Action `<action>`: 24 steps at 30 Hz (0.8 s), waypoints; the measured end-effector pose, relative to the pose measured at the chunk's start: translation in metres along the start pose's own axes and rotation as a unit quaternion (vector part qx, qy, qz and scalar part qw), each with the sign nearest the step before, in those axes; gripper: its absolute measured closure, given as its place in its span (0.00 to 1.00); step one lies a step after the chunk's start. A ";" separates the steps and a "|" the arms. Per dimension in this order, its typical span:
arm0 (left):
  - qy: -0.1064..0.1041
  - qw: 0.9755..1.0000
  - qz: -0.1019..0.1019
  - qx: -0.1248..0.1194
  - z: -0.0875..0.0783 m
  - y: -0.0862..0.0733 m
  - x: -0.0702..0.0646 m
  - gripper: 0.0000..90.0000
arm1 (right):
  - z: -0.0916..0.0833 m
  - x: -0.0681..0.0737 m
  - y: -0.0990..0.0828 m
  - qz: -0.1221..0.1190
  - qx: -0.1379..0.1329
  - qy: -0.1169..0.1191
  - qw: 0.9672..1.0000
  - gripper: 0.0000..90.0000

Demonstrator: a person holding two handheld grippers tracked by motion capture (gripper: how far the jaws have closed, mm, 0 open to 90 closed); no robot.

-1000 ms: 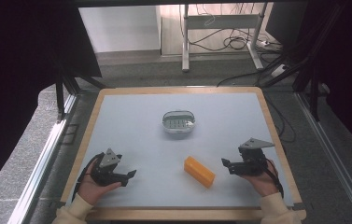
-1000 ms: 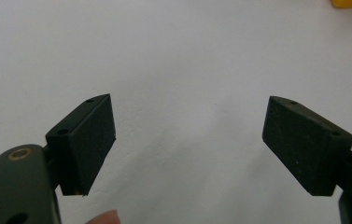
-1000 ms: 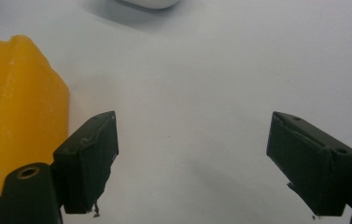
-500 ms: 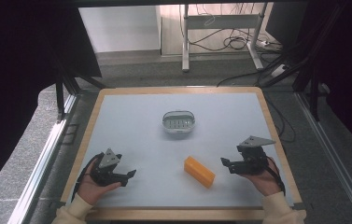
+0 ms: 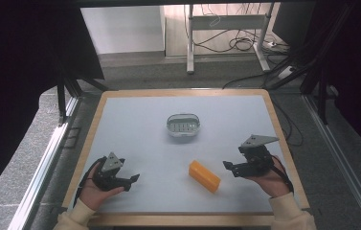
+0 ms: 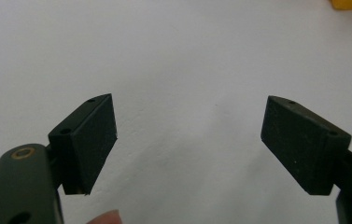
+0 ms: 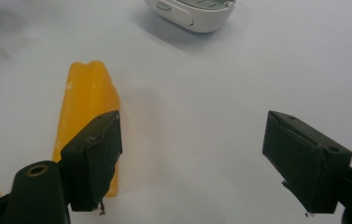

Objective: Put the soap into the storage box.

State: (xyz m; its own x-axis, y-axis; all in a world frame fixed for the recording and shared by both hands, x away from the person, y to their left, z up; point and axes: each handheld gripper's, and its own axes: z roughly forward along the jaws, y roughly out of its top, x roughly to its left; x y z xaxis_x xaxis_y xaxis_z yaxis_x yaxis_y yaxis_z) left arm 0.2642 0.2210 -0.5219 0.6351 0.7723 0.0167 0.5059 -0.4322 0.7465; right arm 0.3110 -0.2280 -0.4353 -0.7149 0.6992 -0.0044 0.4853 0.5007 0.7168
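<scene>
An orange block (image 5: 204, 176) lies at an angle on the white table top, near the front and right of centre. Behind it, mid-table, sits a white oval dish (image 5: 184, 125). My right gripper (image 5: 228, 166) hovers just right of the block and points left at it. It is open; its jaws have just been closing a little, with nothing between them. In the right gripper view (image 7: 192, 154) the block (image 7: 87, 107) lies behind the left jaw and the dish (image 7: 197, 11) is at the top. My left gripper (image 5: 132, 179) rests open at the front left. Its jaws (image 6: 190, 140) frame bare table.
The table (image 5: 120, 139) has a raised wooden rim (image 5: 183, 92) all around. Beyond its far edge are metal desk legs (image 5: 190, 38) and loose cables (image 5: 245, 44) on the floor. Dark frames stand at both sides.
The right gripper has lifted slightly off the table. The left gripper, the block and the dish have not moved.
</scene>
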 end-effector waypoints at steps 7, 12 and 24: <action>0.000 1.000 -0.002 0.001 0.000 0.000 0.000 0.21 | 0.000 0.008 0.012 -0.018 0.012 0.009 1.000 0.22; 0.000 1.000 -0.001 0.002 0.000 0.000 0.000 0.21 | -0.001 0.013 0.023 -0.030 0.014 0.014 0.999 0.23; 0.000 1.000 0.002 0.004 0.000 -0.001 -0.001 0.21 | 0.007 0.026 0.037 -0.058 0.030 0.028 0.997 0.25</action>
State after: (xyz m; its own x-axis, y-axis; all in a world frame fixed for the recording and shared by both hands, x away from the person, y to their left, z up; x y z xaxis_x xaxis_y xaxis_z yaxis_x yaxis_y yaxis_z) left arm 0.2637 0.2206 -0.5226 0.6369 0.7707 0.0190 0.5087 -0.4386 0.7409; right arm 0.3143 -0.1873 -0.4138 -0.7943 0.6058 -0.0452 0.4256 0.6081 0.6701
